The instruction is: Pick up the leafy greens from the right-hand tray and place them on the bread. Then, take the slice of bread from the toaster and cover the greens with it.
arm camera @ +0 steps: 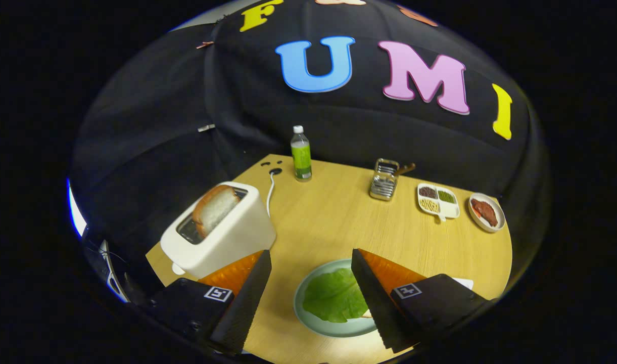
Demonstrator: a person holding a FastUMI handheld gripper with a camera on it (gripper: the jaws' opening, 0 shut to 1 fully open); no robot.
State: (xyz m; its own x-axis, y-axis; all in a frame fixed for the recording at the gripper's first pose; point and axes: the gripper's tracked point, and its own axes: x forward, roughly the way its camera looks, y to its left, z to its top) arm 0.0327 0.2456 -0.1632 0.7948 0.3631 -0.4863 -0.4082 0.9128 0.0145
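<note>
The gripper (311,260) is seen in the lower middle of the frame with its two black fingers (247,298) spread wide apart and nothing held between them. Between the fingers, low in the frame, a pale green plate (308,316) is set on the wooden tabletop (333,222), and a leaf of leafy greens (336,296) is laid on it. A thin pale edge, which may be the bread, is glimpsed under the leaf beside the right finger, but it cannot be told for certain.

At the left of the frame, just beyond the left finger, a white toaster (220,235) is placed near the tabletop's edge, and a slice of bread (215,208) is seen standing up out of its slot. A white cable (271,192) is run from behind the toaster toward the back of the tabletop.

Toward the upper middle of the frame, a bottle with a green label (301,154) is stood upright near the far edge. To its right a small metal rack (384,180) is placed, then a white divided tray (438,201) holding small heaps of dark, green and yellowish bits, and at the far right a small round dish (486,212) with a reddish-brown piece on it.
</note>
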